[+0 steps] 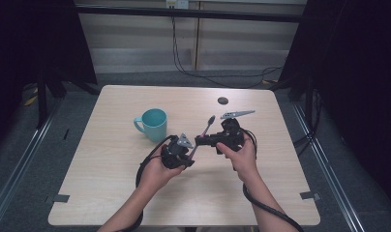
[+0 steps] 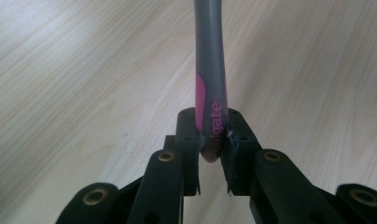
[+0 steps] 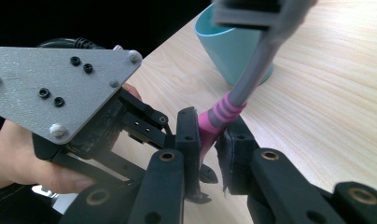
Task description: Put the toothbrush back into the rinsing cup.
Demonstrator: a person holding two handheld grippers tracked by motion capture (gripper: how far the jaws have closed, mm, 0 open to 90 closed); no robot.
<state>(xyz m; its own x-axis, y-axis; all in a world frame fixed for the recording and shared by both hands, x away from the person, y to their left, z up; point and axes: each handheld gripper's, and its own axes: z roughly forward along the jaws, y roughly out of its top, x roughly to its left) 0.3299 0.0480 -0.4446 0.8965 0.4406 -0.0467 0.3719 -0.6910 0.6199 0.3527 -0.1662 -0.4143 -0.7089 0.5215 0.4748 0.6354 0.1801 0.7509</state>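
While we hold the toothbrush (image 1: 203, 135) off the table (image 1: 111, 174) in both claws, the handover looks half done: left gripper (image 2: 210, 140) pinches its handle end, right gripper (image 3: 210, 130) clamps the pink grip mid-shaft. Bristles point up, right of the teal cup (image 1: 152, 123), where it probably belongs.

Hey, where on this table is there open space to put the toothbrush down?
Bare wood lies along the table's near edge on either side of the forearms, across the far left corner behind the teal mug, and at the right edge. It is crowded mid-table, where the left hand-held gripper and right hand-held gripper both clamp the toothbrush beside the mug.
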